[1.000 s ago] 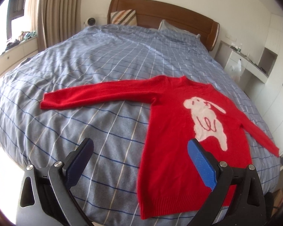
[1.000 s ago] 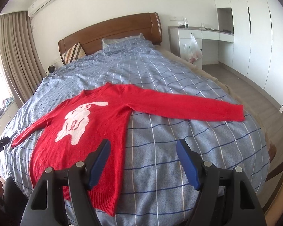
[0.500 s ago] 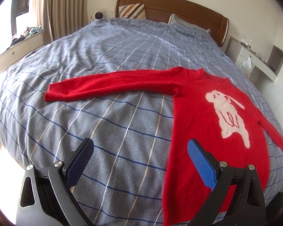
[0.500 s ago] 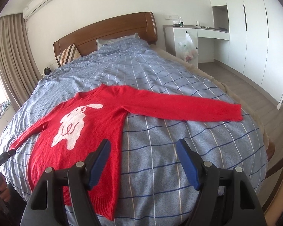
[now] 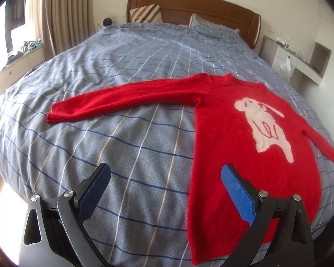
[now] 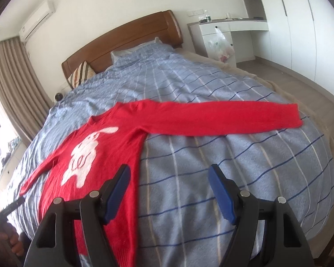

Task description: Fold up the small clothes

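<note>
The red sweater (image 5: 245, 146) lies flat on the blue checked bedspread (image 5: 122, 155), front up, white rabbit motif (image 5: 262, 126) showing, both sleeves stretched straight out to the sides. Nothing folded yet, by the look of it.

The left gripper (image 5: 165, 191) hangs above the near edge of the bed with its jaws spread wide and nothing between them; its blue pad on the sweater side floats over the hem area. The right gripper (image 6: 169, 191) is just as wide and just as empty, one finger over the body's side edge, the other over bare bedding.

The left sleeve (image 5: 127, 102) reaches far out, its cuff (image 5: 53, 115) well apart from the left gripper. The right sleeve (image 6: 222, 118) does the same, ending at its cuff (image 6: 296, 115) near the bed's edge.

My read: sleeves come first. Best to go for each cuff, pinch only the knit and not the bedspread beneath, then carry it across the chest so the fold runs straight down from the shoulder. This wool looks soft and floppy, so a low, slow drag should keep it from bunching. Lifting too high may tug the body askew.
</note>
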Demonstrator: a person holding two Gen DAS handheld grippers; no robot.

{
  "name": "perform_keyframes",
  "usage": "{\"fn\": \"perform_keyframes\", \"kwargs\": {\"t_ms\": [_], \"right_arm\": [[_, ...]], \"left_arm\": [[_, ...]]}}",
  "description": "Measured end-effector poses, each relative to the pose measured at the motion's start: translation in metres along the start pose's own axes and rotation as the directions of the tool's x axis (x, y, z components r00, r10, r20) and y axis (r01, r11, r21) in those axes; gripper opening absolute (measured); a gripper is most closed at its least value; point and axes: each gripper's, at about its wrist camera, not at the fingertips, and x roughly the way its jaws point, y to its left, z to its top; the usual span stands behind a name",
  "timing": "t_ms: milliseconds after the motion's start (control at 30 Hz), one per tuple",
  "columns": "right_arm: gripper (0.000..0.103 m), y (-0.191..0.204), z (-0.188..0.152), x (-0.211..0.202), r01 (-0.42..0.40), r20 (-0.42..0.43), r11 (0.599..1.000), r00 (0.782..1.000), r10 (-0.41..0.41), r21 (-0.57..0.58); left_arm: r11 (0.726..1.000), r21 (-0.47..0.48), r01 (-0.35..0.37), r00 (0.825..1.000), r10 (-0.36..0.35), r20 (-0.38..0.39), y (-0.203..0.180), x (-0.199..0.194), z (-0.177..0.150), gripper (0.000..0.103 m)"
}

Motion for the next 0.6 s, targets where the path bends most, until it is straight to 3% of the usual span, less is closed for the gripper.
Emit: {"fn": "perform_keyframes", "kwargs": {"t_ms": [100, 200, 433, 500, 600], "right_arm": [[0.072, -0.062, 0.026, 0.017, -0.047, -0.011, 0.974, 0.999, 0.051, 0.22], [0.072, -0.127, 0.024, 0.036, -0.102, -0.009, 0.858, 0.992, 0.123, 0.503], [0.065, -0.196, 0.031, 0.066, -0.104, 0.082, 0.708, 0.994, 0.066, 0.698], [0.055, -0.207, 0.037, 0.075, -0.1, 0.09, 0.682, 0.995, 0.051, 0.724], [0.016, -0.206, 0.051, 0.091, -0.025, 0.006, 0.72, 1.0, 0.028, 0.694]], "left_arm": [[1.0, -0.006, 0.002, 1.0, -0.002, 0.002, 0.0, -0.002, -0.001, 0.1], [1.0, -0.003, -0.011, 1.0, 0.011, 0.001, -0.001, -0.001, -0.004, 0.1], [1.0, 0.016, -0.026, 0.999, 0.026, -0.039, -0.005, 0.012, -0.007, 0.1], [0.999, 0.026, -0.035, 0.999, 0.036, -0.035, -0.006, 0.013, -0.008, 0.1], [0.998, 0.036, -0.06, 0.998, 0.061, -0.033, -0.006, 0.018, -0.012, 0.1]]}}
